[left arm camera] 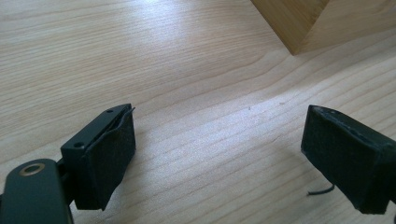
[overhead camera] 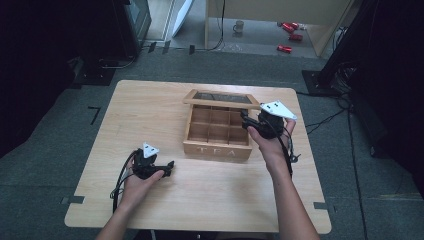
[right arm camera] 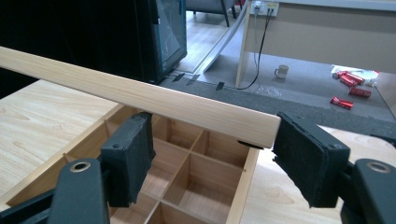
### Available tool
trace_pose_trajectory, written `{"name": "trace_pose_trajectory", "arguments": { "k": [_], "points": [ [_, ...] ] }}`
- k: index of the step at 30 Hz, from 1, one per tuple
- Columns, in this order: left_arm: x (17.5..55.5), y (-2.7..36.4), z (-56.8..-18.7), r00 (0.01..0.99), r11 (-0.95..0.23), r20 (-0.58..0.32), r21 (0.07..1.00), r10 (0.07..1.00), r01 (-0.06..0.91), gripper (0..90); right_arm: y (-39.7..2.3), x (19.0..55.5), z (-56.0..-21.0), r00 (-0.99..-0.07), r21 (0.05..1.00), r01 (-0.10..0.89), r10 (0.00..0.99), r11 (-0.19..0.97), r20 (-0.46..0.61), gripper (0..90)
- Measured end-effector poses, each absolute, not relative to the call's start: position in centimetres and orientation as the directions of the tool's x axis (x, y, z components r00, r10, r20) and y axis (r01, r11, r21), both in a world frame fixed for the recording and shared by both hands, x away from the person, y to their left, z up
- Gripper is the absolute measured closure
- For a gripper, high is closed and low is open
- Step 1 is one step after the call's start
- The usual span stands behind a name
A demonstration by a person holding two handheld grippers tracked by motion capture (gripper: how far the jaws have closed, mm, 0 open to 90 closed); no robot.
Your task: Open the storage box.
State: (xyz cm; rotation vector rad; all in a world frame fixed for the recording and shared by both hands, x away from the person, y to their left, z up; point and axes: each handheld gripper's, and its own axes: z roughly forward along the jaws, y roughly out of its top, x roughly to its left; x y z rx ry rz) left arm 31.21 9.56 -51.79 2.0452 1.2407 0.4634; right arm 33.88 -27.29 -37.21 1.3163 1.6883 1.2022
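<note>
Item: tea box lid (right arm camera: 140, 98), half raised, long edge crossing between my right gripper (right arm camera: 212, 154) jaws (released, not pinching); left gripper (left arm camera: 217, 158) released, idle over counter (left arm camera: 187, 70).

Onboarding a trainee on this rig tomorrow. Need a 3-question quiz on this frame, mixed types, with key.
1. True or false: the lid of the wooden tea box lies flat and shut.
2. Which one is up at the lid's front rail: A) left, B) right, C) both?
3. What word is on the box's front wall?

Key:
1. False. The lid is raised above the open compartments.
2. B. The right gripper has its jaws on either side of the rail's end. The left gripper is open over the bare table, near a box corner.
3. TEA.
</note>
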Motion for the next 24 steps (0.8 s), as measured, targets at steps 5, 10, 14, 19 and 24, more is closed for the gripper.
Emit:
{"name": "trace_pose_trajectory", "arguments": {
  "k": [5,10,14,19,24],
  "points": [
    [31.2,9.7,-51.8,0.48,-0.293,-0.065,0.716,0.875,0.633,10.6,-27.6,35.0,-36.3,-0.272,0.942,0.33,0.962,0.062,0.032,30.4],
    [31.3,9.8,-51.8,0.476,-0.283,-0.074,0.721,0.876,0.633,10.9,-27.9,36.1,-35.5,-0.29,0.948,0.308,0.957,0.081,0.012,31.4],
    [31.3,9.8,-51.8,0.476,-0.284,-0.073,0.72,0.876,0.633,10.9,-28.2,37.1,-35.1,-0.293,0.952,0.293,0.956,0.09,0.0,31.8],
    [31.3,9.7,-51.8,0.479,-0.288,-0.07,0.72,0.875,0.632,10.9,-28.6,38.0,-34.9,-0.304,0.959,0.27,0.953,0.087,-0.001,33.5],
    [31.3,9.7,-51.8,0.478,-0.29,-0.066,0.719,0.876,0.631,11.0,-29.4,39.0,-34.9,-0.339,0.965,0.252,0.94,0.069,0.022,34.6]
  ]
}}
